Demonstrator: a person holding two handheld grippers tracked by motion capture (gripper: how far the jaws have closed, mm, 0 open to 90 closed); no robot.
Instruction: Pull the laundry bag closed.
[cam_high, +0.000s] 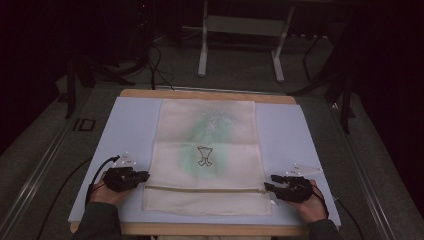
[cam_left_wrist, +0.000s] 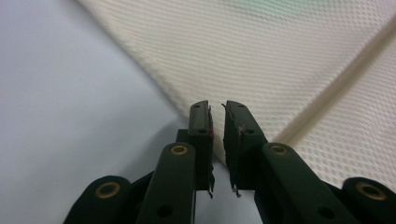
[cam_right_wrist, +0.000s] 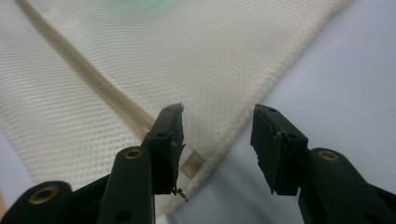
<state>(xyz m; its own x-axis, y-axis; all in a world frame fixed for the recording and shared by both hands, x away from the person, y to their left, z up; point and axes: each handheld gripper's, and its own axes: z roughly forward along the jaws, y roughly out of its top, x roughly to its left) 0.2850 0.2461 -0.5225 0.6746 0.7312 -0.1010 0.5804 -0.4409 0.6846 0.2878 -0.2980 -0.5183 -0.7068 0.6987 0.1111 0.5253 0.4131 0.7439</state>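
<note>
A cream mesh bag (cam_high: 205, 150) lies flat on a pale blue board (cam_high: 130, 125). A zipper (cam_high: 200, 189) runs across the bag near its front end, and something green with a small drawn emblem shows through the mesh. My left gripper (cam_high: 146, 176) rests at the bag's left edge by the zipper. In the left gripper view, the left gripper (cam_left_wrist: 217, 105) has its jaws a narrow slit apart over the mesh edge, with nothing held. My right gripper (cam_high: 267, 184) sits at the bag's right edge. In the right gripper view, the right gripper (cam_right_wrist: 218, 112) is wide open around the zipper's end (cam_right_wrist: 194, 163).
The board lies on a wooden table (cam_high: 210, 229) whose front edge is close to the person's hands. A white metal stand (cam_high: 240, 30) is on the floor behind the table. Black cables (cam_high: 157, 70) trail across the floor at the back left.
</note>
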